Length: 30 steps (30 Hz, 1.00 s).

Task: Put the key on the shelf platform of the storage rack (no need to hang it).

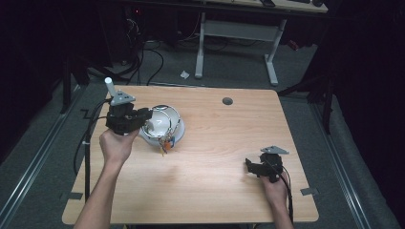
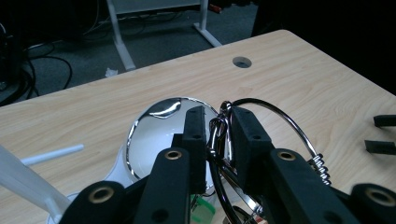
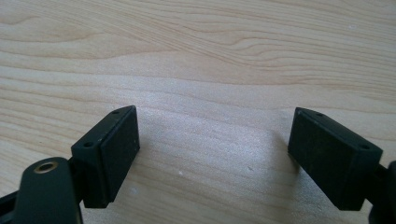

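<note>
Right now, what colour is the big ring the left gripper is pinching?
Shiny silver metal ring, clearest in the left gripper view.

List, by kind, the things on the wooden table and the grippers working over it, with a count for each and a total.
Grippers: 2, left gripper and right gripper
White bowl: 1
Wire whisk: 1
Total: 4

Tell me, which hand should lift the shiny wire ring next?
The left. The left gripper already has its fingers closed around the wire ring beside the white bowl. The right gripper sits open, far off on bare table.
</note>
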Each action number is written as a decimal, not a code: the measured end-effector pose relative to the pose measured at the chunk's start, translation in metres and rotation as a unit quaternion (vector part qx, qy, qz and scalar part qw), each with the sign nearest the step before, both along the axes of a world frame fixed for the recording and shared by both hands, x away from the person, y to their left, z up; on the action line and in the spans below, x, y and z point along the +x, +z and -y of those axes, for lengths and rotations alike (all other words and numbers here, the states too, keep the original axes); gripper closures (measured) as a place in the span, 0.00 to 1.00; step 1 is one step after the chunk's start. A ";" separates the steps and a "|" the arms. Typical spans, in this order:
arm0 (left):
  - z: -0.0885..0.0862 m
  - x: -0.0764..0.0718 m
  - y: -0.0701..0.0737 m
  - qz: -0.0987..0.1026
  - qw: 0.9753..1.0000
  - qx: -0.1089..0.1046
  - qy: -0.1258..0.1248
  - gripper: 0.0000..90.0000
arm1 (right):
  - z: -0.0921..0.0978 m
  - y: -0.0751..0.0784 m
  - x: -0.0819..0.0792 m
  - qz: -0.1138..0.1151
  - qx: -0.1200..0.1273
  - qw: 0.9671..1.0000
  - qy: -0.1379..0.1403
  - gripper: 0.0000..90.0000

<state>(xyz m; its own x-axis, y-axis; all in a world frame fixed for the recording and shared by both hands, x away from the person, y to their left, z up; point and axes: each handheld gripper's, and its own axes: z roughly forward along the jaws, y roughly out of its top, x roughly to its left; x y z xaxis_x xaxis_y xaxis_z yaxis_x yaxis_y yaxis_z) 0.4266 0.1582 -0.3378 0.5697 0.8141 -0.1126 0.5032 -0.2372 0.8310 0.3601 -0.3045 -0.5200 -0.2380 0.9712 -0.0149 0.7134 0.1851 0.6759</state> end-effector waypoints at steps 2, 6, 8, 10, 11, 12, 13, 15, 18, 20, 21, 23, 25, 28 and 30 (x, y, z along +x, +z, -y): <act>0.000 0.005 0.001 0.001 1.000 -0.002 0.005 0.85 | 0.000 0.000 0.000 0.000 0.000 1.000 0.000 0.19; 0.000 0.013 0.002 -0.001 1.000 -0.001 0.011 0.85 | 0.000 0.000 0.000 0.000 0.000 1.000 0.000 0.19; 0.000 0.019 0.002 -0.003 1.000 0.000 0.015 0.85 | 0.000 0.000 0.000 0.000 -0.001 1.000 0.000 0.19; 0.000 0.022 0.001 -0.003 1.000 -0.001 0.018 0.85 | 0.000 0.000 0.000 0.000 -0.001 1.000 0.000 0.19; 0.000 0.024 0.001 -0.003 1.000 -0.002 0.021 0.85 | 0.000 0.000 0.000 0.001 -0.001 1.000 0.000 0.19; 0.000 0.026 0.001 -0.002 1.000 -0.002 0.023 0.85 | 0.000 0.000 0.000 0.000 -0.001 1.000 0.000 0.19; 0.000 0.028 0.001 -0.002 1.000 -0.001 0.025 0.85 | 0.000 0.000 0.000 0.000 -0.001 1.000 0.000 0.19; -0.001 0.032 -0.001 -0.004 1.000 -0.005 0.030 0.85 | 0.000 0.000 0.000 0.001 -0.001 1.000 0.000 0.19; -0.002 0.038 -0.003 -0.007 0.999 -0.003 0.039 0.85 | 0.000 0.000 0.000 0.001 -0.001 1.000 0.000 0.19; -0.003 0.041 -0.003 -0.007 0.999 -0.003 0.043 0.85 | 0.000 0.000 0.000 0.001 -0.001 1.000 0.000 0.19; -0.003 0.043 -0.003 -0.007 0.999 -0.005 0.046 0.85 | 0.000 0.000 0.000 0.001 -0.001 1.000 0.000 0.19; -0.004 0.045 -0.003 -0.007 0.999 -0.007 0.049 0.85 | 0.000 0.000 0.000 0.001 -0.001 1.000 0.000 0.19; -0.003 0.048 -0.003 -0.006 0.999 -0.005 0.052 0.85 | 0.000 0.000 0.000 0.001 -0.001 1.000 0.000 0.19; -0.002 0.051 -0.004 -0.005 0.998 -0.004 0.057 0.85 | 0.000 0.000 0.000 0.001 -0.001 1.000 -0.001 0.19; -0.002 0.053 -0.005 -0.005 0.998 -0.004 0.059 0.85 | 0.000 0.000 0.000 0.001 -0.001 1.000 -0.001 0.19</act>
